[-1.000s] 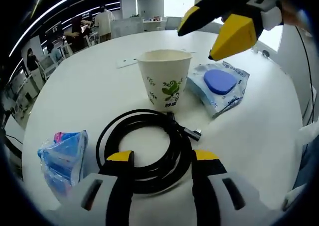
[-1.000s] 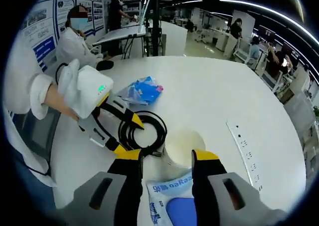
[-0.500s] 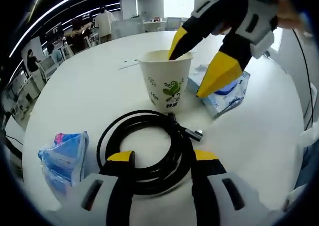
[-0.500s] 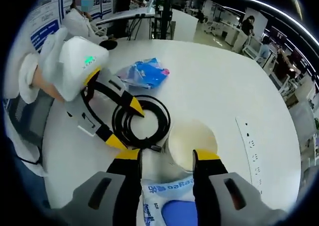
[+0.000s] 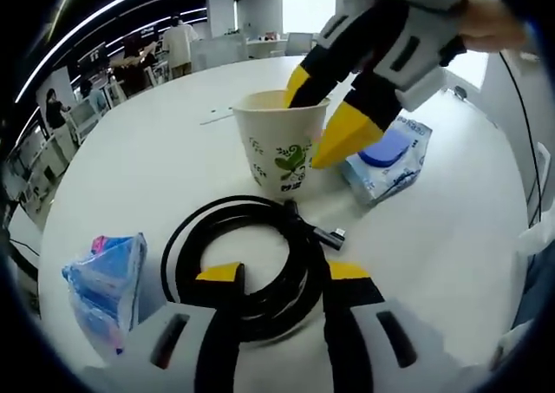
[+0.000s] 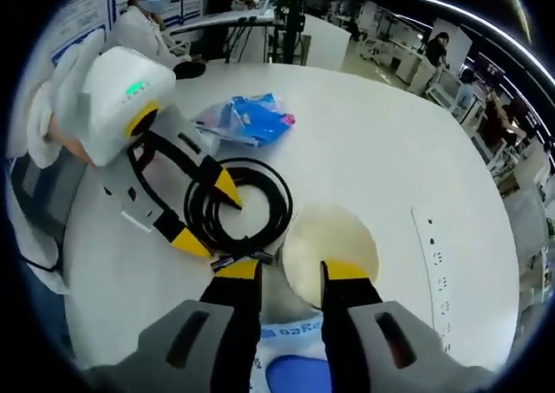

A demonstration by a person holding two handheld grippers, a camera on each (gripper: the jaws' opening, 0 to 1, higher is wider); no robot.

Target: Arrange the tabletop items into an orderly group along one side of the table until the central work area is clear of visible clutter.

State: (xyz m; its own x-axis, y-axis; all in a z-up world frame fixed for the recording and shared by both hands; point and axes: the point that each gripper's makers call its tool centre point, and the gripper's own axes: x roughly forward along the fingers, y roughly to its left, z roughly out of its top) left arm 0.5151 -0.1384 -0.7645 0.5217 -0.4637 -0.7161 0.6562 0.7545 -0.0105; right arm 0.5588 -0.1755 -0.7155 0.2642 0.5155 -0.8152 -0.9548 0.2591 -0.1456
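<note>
At centre frame of the left gripper view stands the paper cup [image 5: 282, 146], upright on the white tabletop [image 5: 156, 159], and the right claw [image 5: 328, 120] is right on it, coming in from the upper right: one yellow-tipped jaw dips inside the rim, the other sits against the outer wall, so the cup's wall lies between the two. Over in the right gripper view, the same picture from behind: the cup [image 6: 330, 247] opens just above the right claw [image 6: 290, 271], jaws drawn narrow, the rim passing between the tips. Whether they are actually pinching the wall, I cannot tell.

Just below the cup in the left gripper view lies the coiled black cable [image 5: 247, 258], its plug end pointing toward the cup's base. The left claw [image 5: 282, 276] hangs over that coil, jaws spread wide, gripping nothing; in the right gripper view it [image 6: 204, 215] reaches in from the left above the cable [image 6: 238, 211].

Right of the cup, the wet-wipes pack [image 5: 388, 154] with its blue lid. Lower left, a crumpled blue bag [image 5: 104, 276]. Beyond the cup, a white power strip [image 5: 221, 114] lies flat.
</note>
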